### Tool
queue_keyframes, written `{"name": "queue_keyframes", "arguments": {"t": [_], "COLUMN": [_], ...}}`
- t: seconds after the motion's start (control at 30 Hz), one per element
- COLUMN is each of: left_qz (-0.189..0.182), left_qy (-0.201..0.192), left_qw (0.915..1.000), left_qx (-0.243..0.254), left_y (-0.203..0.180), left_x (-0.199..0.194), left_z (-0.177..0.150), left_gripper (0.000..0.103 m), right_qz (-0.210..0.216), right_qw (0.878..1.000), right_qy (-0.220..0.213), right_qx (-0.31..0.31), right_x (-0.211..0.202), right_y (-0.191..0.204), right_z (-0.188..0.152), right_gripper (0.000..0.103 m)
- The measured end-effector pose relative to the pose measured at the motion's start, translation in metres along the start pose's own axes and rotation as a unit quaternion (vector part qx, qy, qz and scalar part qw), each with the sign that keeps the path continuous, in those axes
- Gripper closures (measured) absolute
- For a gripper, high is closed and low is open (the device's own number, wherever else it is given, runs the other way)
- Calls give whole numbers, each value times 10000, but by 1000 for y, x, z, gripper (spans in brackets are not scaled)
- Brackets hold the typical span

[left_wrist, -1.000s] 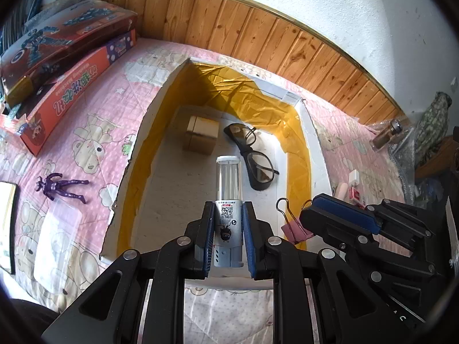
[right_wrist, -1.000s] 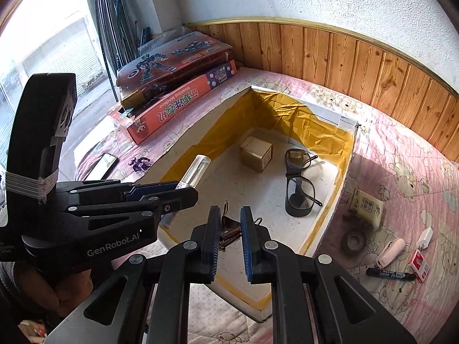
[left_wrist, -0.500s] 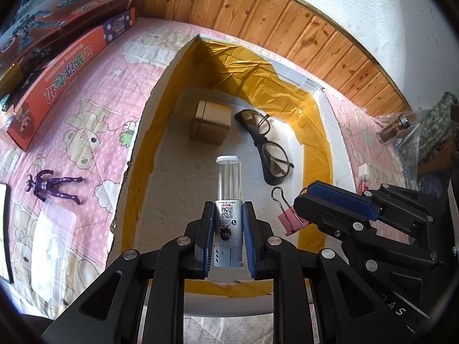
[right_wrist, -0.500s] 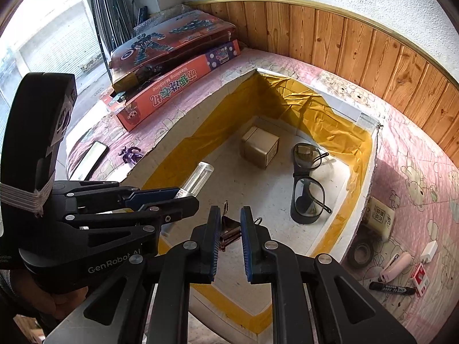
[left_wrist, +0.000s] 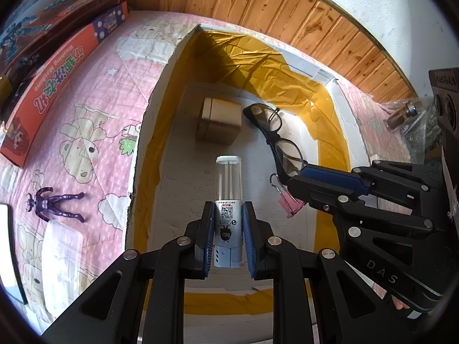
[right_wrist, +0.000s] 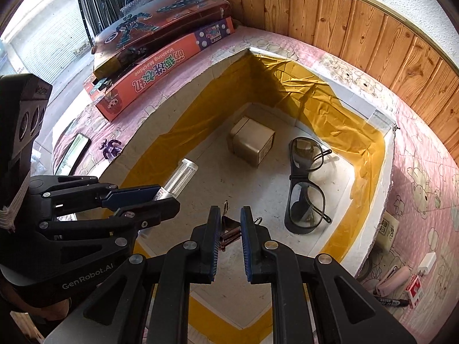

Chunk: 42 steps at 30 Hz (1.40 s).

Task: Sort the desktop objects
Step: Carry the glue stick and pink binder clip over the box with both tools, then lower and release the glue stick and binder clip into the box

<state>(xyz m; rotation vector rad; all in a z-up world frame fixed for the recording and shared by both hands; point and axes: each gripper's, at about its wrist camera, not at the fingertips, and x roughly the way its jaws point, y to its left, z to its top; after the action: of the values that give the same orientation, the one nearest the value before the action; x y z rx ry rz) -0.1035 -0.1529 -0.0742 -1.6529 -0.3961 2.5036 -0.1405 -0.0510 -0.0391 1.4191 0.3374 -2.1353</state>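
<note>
Left gripper (left_wrist: pixel 228 238): clamped tight on a clear tube with a printed QR label (left_wrist: pixel 228 200). The blue pads pinch the labelled lower half; the see-through capped end sticks out past the tips.

Right gripper (right_wrist: pixel 231 236): squeezed nearly shut on a pink binder clip (left_wrist: pixel 289 203). From its own camera the clip looks dark between the pads, with the wire loops poking out ahead.

Where the goods are: both hang over the near end of the white foam box with yellow tape lining (right_wrist: pixel 385 154), neither touching the floor, as far as I can tell.

Already in the box: a small tan carton (right_wrist: pixel 252 143) toward the back and black-framed glasses (right_wrist: pixel 307 192) on the right side.

Key relation: the tube's long axis runs straight along the left gripper's pointing line, aimed steeply down at bare floor just short of the carton. The clip hangs to the right of the tube, with the near lens of the glasses just beyond it.

Who's closer: looks about even to me, both sit side by side over the near end.

My guess for next: lower a bit more and let go, keeping the clip off the glasses.

Still out on the pink quilt: a purple figurine (left_wrist: pixel 54 205).
</note>
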Motion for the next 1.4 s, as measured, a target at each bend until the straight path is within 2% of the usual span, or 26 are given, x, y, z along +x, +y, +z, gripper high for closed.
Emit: {"name": "queue_keyframes", "arguments": {"t": [0.5, 0.7, 0.9, 1.2, 1.4], "left_qz": [70, -75, -190, 204, 312], "left_qy": [748, 1059, 1285, 1416, 1475], "left_qw": [9959, 9930, 9906, 9867, 9856], "left_qx": [508, 524, 426, 777, 767], "left_y": [-7, -6, -3, -11, -10], "left_x": [21, 23, 21, 24, 21], "left_z": [4, 3, 3, -5, -5], "left_gripper": [84, 84, 84, 84, 83], "right_qz": [68, 154, 299, 332, 364], "right_qw": [9970, 9942, 9935, 9907, 9889], "right_qy": [710, 945, 931, 1097, 1143], "right_qx": [287, 500, 580, 727, 877], "right_x": [47, 68, 79, 102, 107], "right_y": [-15, -20, -13, -11, -13], "right_z": [35, 45, 58, 62, 63], "right_gripper": [88, 88, 88, 88, 88]}}
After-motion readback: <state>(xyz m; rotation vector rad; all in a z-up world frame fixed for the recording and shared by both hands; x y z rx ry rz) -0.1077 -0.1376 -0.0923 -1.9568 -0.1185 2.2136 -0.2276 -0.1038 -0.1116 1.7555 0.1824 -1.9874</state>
